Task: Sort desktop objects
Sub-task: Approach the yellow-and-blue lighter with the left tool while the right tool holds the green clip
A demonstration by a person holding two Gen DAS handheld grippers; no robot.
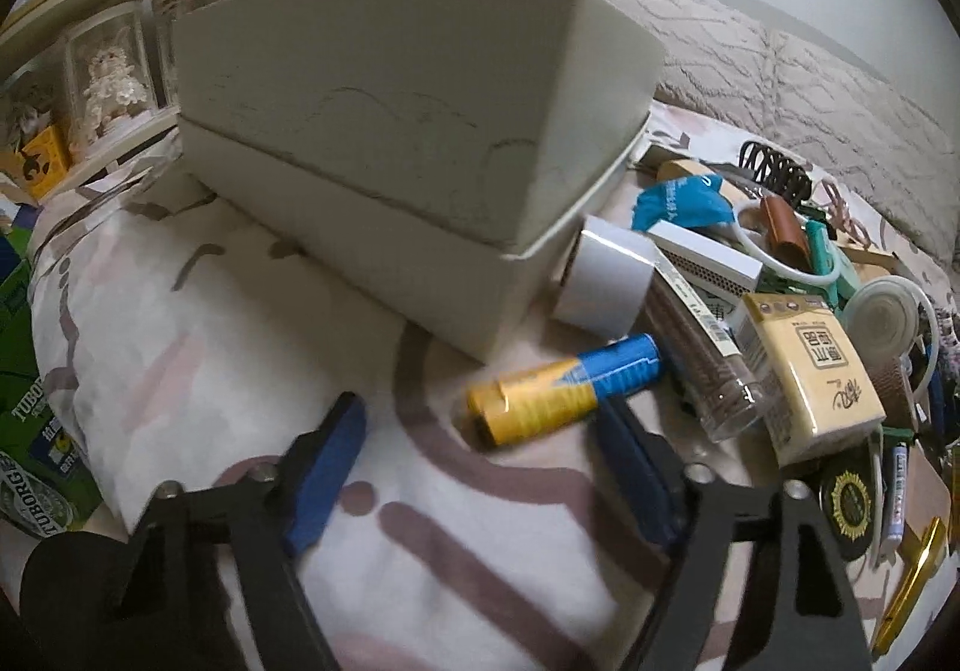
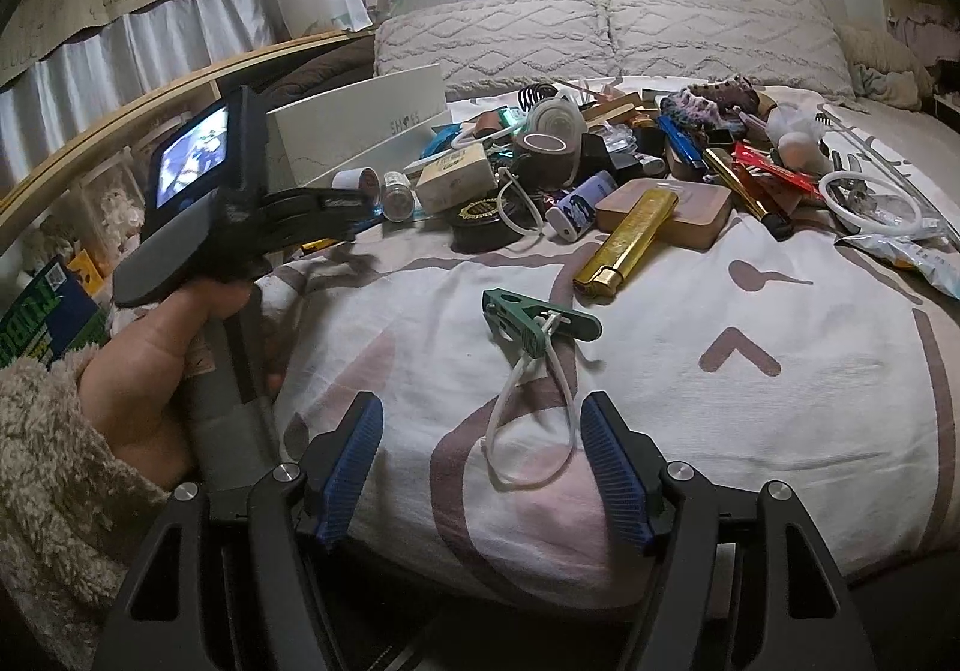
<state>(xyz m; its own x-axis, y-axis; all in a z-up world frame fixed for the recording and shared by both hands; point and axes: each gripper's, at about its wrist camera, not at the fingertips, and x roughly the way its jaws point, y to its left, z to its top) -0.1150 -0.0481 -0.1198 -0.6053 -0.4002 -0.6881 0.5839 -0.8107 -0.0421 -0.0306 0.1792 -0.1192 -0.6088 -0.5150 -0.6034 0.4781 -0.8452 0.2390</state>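
While both grippers, left gripper [image 1: 480,479] and right gripper [image 2: 480,461], gaped wide and empty, the yellow-blue battery [image 1: 561,392] lay beside the white box [image 1: 414,143]; green cartons [image 1: 30,431] read "TUBORG".

Gold bar [image 1: 907,587] cut by edge

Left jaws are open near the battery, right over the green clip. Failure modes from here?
1. The battery is round, lying on soft bedding; closing jaws may roll it toward the white box.
2. The green clip trails a white cord loop that may snag the right gripper.
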